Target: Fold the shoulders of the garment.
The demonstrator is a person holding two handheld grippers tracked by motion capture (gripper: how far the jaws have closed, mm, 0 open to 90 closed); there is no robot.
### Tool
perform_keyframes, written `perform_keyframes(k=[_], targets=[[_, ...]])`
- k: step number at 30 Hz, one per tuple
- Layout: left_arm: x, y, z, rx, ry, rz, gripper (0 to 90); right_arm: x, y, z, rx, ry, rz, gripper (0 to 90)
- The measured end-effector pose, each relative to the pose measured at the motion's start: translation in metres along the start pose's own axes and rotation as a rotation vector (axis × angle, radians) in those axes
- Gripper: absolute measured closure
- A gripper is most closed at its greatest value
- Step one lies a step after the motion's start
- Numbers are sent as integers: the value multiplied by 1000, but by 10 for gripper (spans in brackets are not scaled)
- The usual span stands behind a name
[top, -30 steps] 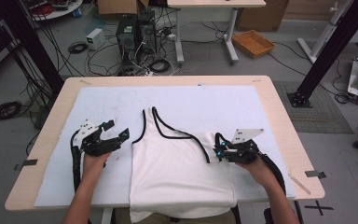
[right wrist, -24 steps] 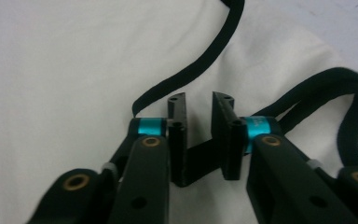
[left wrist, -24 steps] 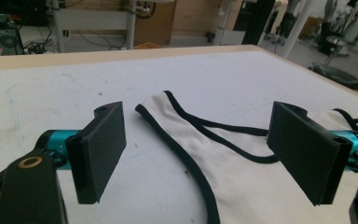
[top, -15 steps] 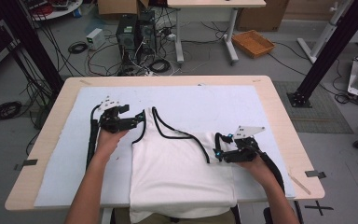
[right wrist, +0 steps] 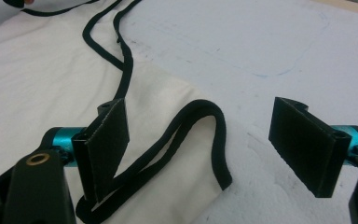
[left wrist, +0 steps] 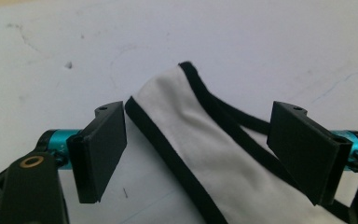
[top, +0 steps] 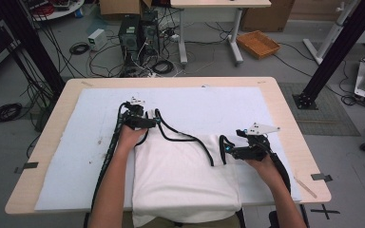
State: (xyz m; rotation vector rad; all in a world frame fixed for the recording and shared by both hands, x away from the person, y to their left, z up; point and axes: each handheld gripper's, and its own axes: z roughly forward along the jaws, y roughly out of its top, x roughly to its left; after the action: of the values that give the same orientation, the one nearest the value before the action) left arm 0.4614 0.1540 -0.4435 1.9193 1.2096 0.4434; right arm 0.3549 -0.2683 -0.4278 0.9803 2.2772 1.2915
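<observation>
The left gripper [left wrist: 196, 154] is held with its two black jaws wide apart, and a black-trimmed shoulder strap [left wrist: 186, 116] of the white sleeveless fabric top [top: 185, 175] is seen lying between them, untouched by either pad. In the high view this left gripper [top: 145, 122] is placed at the upper left corner of the garment, over the white padded mat [top: 209, 104] that covers the light wooden table [top: 290, 118].

The right gripper [right wrist: 198, 154] is likewise spread open. A loop of black edging [right wrist: 200, 135] at the garment's other shoulder is seen between its jaws, the left jaw being set just above the fabric and the right jaw over bare mat. In the high view the right gripper [top: 230, 151] is found at the garment's right edge, well apart from the left one.

The top is laid flat on the mat, its hem hanging over the table's near edge, its black neckline trim curving between the two grippers.
</observation>
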Motion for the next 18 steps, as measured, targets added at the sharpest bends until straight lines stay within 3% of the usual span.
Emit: perform_keyframes(k=[4, 8, 11, 18], targets=[[-1, -4, 6, 51, 20, 30, 248, -2, 0, -4, -20, -3, 5, 197], [-1, -4, 6, 45, 41, 47, 308, -3, 0, -5, -23, -3, 9, 198], [0, -4, 4, 49, 64, 74, 405, -3, 0, -5, -23, -2, 8, 198], [-7, -8, 3, 20, 62, 83, 637, -4, -1, -5, -16, -5, 9, 198]])
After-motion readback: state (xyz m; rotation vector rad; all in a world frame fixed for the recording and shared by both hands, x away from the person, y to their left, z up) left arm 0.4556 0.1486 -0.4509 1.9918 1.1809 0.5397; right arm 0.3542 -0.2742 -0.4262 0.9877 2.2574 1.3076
